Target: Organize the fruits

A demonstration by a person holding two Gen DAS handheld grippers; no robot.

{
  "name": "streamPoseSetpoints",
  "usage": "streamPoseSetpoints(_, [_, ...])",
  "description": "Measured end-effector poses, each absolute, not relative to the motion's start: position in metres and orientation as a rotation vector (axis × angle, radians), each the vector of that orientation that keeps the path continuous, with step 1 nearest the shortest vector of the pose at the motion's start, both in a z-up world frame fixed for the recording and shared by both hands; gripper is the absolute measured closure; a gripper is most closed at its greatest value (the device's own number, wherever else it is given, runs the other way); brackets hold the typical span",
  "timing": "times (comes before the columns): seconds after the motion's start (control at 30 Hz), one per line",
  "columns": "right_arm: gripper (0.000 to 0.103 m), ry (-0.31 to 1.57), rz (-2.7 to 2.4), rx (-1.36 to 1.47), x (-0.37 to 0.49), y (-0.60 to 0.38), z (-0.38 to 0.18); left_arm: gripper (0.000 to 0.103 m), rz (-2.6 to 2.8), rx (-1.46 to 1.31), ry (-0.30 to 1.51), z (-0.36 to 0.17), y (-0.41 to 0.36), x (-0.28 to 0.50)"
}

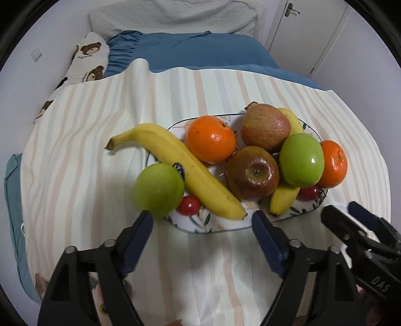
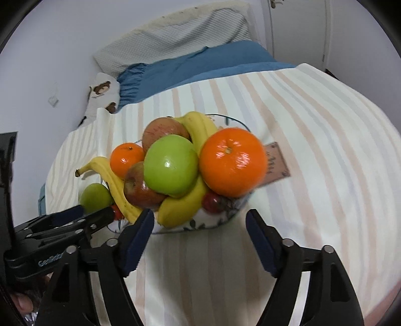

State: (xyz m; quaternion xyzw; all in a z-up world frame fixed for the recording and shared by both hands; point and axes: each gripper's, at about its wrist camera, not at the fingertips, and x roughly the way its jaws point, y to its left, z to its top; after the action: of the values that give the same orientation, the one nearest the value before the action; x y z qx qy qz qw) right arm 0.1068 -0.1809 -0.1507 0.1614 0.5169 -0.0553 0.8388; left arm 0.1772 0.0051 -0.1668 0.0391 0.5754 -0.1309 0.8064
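Note:
A flower-printed plate point(image 1: 215, 227) lies on a striped cloth, heaped with fruit. On it are a long banana point(image 1: 185, 165), a green apple point(image 1: 159, 189) at its left edge, an orange point(image 1: 211, 139), a red apple point(image 1: 252, 173), a second green apple point(image 1: 300, 160), a mandarin point(image 1: 334, 164) and small red tomatoes point(image 1: 188, 205). My left gripper point(image 1: 202, 217) hangs open over the plate's near rim, its left fingertip close to the left green apple, with nothing gripped. My right gripper point(image 2: 199, 214) stands open just before the plate point(image 2: 213, 222), below the big orange point(image 2: 233, 161). It holds nothing.
The striped cloth point(image 1: 225, 270) covers a bed. Blue bedding point(image 1: 200, 50), a white pillow point(image 1: 173, 15) and a bear-print cushion point(image 1: 90, 57) lie behind. A brown tag point(image 2: 275, 163) lies right of the plate. A white door point(image 1: 308, 32) stands at the back right.

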Motion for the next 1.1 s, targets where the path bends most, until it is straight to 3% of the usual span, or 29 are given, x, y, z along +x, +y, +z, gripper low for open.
streamPoseSetpoints(0.07, [0.009,1.104,-0.142,0.32,0.102,-0.182,-0.142,0.013,-0.274,0.074,1.236,-0.163,0.008,0.173])
streamPoseSetpoints(0.27, [0.004,1.115,-0.198,0.223,0.092,-0.183,-0.118,0.004,-0.244,0.095,1.219,-0.149,0.01,0.161])
streamPoseSetpoints(0.77, [0.003,1.05,-0.233,0.167,0.059,-0.182,-0.054,0.003,-0.215,0.109,1.127,-0.09,0.019,0.125])
streamPoseSetpoints(1.1, [0.003,0.973,-0.201,0.148,-0.009,-0.169,0.022,0.003,-0.195,0.086,1.051,-0.008,0.033,0.049])
